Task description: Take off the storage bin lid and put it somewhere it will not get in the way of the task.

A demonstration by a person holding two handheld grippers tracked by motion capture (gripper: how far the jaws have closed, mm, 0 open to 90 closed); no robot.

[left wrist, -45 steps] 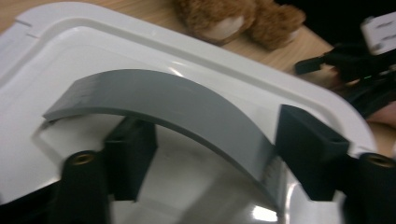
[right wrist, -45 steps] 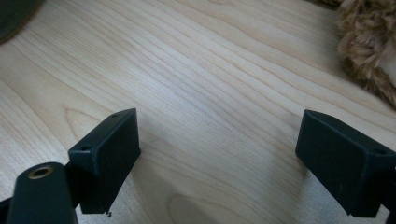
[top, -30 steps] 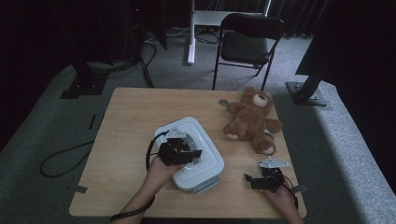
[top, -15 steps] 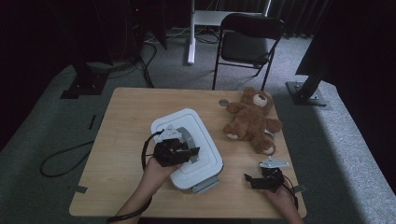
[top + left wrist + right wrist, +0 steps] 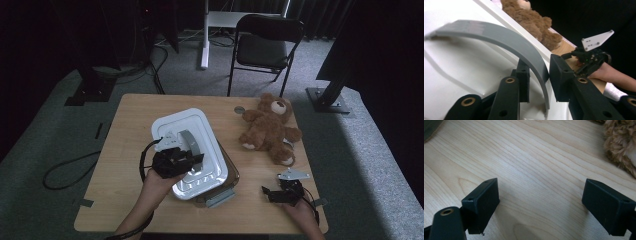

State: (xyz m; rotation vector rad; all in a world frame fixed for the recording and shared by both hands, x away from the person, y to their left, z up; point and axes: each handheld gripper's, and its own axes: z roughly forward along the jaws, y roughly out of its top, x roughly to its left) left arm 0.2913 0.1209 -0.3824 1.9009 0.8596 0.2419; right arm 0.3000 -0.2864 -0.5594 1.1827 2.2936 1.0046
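The wooden table [image 5: 125, 165] is seen from above, with the white lid [image 5: 192, 145] held tilted over a dark container [image 5: 231, 176] near the front centre, its long axis running from far left to near right. The left forearm is angled up from the bottom edge, and the left gripper [image 5: 192, 161] is clamped on the lid's grey arched handle [image 5: 506, 42]; its jaws have just been closing. That pinch is made plain in the left gripper view. The teddy bear [image 5: 270, 127] is lying at the far right. The right gripper [image 5: 267, 192] is rested low at the front right, jaws spread wide over bare wood in the right gripper view.
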